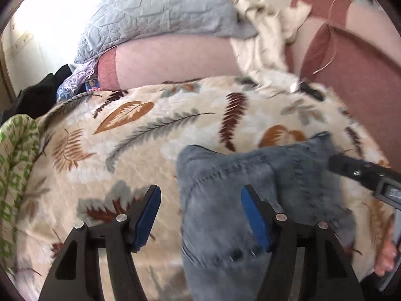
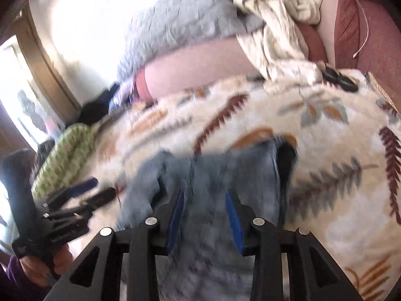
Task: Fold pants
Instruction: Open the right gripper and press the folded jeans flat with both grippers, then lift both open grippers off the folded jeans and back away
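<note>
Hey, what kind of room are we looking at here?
Probably a bedroom or living room: a leaf-print blanket covers a soft surface, with a grey quilted pillow and reddish cushions behind it.

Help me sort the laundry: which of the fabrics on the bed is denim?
The blue-grey pants lying on the leaf-print blanket; the grey quilt and cream cloth lie farther back.

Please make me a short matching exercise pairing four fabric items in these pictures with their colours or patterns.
Items:
1. pants
2. blanket
3. quilt
4. crumpled cloth

Descriptions:
A. plain cream
B. faded blue denim
C. grey, stitched
D. cream with a leaf and fern print

Pairs: 1-B, 2-D, 3-C, 4-A
</note>
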A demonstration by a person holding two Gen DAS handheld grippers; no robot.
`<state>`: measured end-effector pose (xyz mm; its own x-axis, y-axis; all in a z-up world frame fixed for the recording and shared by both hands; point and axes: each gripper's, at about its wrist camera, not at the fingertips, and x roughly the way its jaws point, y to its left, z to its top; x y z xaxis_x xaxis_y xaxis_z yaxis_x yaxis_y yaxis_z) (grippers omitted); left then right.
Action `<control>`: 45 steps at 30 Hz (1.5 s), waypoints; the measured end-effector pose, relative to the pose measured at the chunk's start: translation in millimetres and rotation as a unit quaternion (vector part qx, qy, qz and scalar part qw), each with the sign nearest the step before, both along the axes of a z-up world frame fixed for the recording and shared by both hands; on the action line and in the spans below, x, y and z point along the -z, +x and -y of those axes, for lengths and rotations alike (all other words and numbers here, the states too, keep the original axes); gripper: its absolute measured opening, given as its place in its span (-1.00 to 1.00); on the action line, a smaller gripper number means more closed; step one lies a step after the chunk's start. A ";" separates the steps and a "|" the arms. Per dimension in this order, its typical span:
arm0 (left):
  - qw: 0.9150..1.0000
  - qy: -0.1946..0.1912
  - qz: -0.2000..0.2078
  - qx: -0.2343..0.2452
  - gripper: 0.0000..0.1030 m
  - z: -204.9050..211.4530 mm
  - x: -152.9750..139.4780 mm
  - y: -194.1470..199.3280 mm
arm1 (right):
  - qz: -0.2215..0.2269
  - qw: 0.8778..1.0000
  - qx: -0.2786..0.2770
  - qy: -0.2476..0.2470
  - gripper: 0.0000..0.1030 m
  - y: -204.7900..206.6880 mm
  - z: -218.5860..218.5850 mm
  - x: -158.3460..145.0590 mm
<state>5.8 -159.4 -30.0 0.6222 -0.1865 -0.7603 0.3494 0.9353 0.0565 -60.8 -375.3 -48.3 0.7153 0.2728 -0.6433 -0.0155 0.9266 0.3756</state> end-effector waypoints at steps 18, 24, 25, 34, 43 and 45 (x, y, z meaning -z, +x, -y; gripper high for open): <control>0.993 0.020 -0.101 -0.055 0.67 15.4 65.8 58.5 | -0.095 0.994 0.061 0.014 0.08 74.3 12.2 61.8; 0.995 -0.005 -0.082 -0.051 0.64 -4.3 43.6 34.8 | -0.082 0.995 0.056 0.005 0.10 63.4 9.5 50.2; 0.996 -0.008 -0.072 -0.050 0.64 -9.0 38.4 26.9 | -0.076 0.996 0.052 -0.002 0.10 57.5 7.2 44.9; 0.999 0.015 0.015 -0.027 0.64 -38.5 16.6 -65.4 | -0.010 0.995 -0.040 -0.095 0.10 -18.4 -38.1 11.5; 0.998 0.059 -0.006 -0.013 0.66 -34.4 54.7 -82.3 | -0.048 0.983 -0.069 -0.165 0.18 -46.9 -70.1 41.3; 0.998 0.054 -0.016 -0.010 0.66 -35.6 57.5 -79.9 | -0.050 0.979 -0.075 -0.183 0.19 -46.3 -74.3 46.6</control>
